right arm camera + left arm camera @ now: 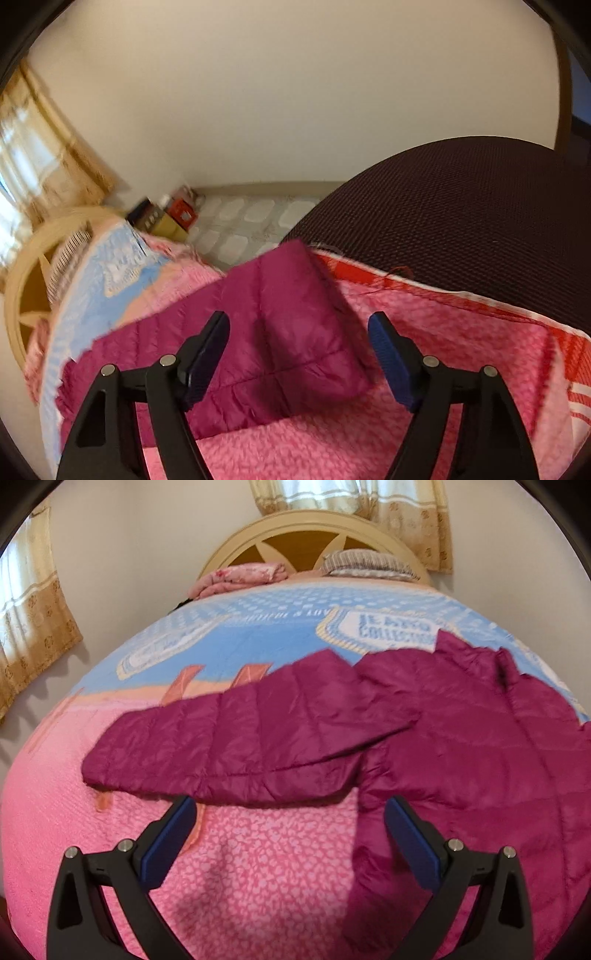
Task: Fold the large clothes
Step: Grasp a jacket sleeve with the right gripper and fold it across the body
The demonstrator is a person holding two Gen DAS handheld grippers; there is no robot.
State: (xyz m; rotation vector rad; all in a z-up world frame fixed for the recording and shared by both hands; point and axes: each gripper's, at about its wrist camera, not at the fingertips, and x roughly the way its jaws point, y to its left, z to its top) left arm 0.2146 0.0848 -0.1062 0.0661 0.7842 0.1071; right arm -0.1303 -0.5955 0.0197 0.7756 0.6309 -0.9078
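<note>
A magenta quilted jacket (461,738) lies spread on the bed, one sleeve (229,746) stretched out to the left. My left gripper (290,806) hangs open just short of that sleeve's lower edge, with only bedspread between its blue pads. In the right wrist view the other sleeve (295,325) lies across the pink cover, its cuff end pointing away toward the bed's edge. My right gripper (299,325) stands open over this sleeve, its fingers on either side and not pressing it.
The bed carries a pink and blue patterned bedspread (258,867). Folded bedding (240,576) and a pillow (369,563) rest at the headboard. A dark mesh chair back (480,221) stands close to the bed's right edge. Boxes (170,216) sit on the tiled floor.
</note>
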